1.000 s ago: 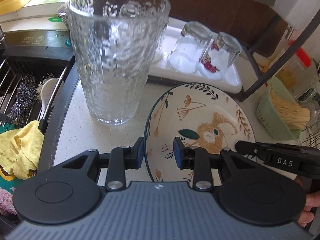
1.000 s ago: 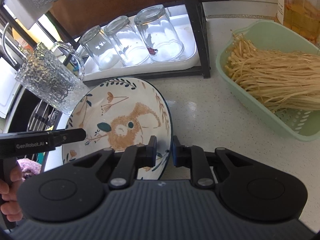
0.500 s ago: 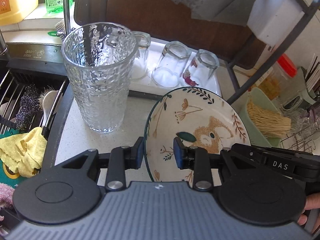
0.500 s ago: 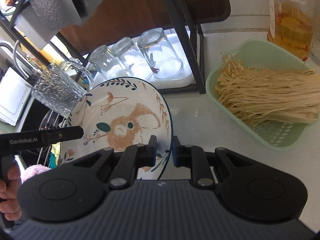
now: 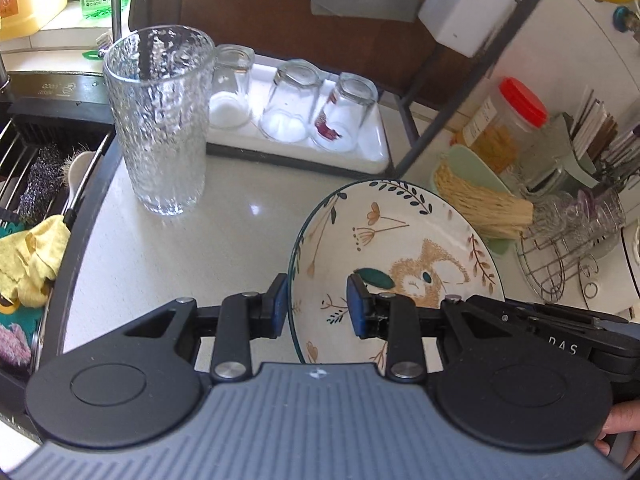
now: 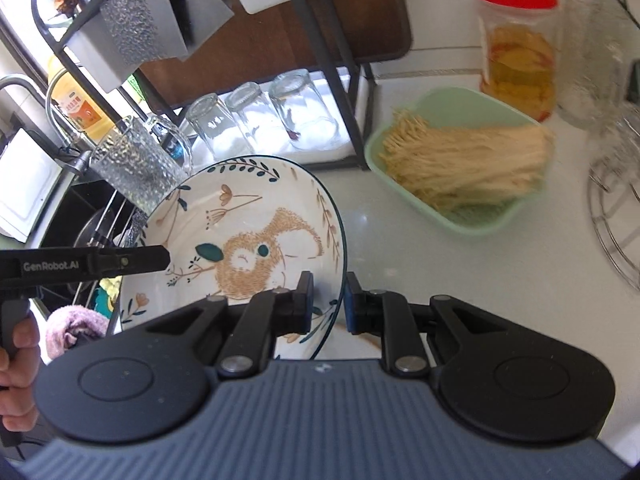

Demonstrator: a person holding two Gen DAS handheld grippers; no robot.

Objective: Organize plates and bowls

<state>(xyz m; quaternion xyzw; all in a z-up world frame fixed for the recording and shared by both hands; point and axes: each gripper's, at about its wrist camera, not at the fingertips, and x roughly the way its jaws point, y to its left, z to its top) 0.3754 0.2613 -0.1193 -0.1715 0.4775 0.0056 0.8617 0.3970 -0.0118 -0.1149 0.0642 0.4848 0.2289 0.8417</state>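
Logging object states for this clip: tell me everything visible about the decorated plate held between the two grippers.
The plate is round, glossy, ceramic-looking, cream with a dark teal rim line. It bears a brown hedgehog-like animal, a teal leaf, orange flowers and leafy sprigs. It appears clean and whole, tilted with its face toward the cameras, apparently lifted above the white counter. The left gripper straddles its left rim, the right gripper its right rim. Nothing else visibly touches it.

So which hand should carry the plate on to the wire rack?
Right, probably. Both grip the plate rim, but the right gripper holds the edge nearer the wire rack; the left gripper sits on the sink side.
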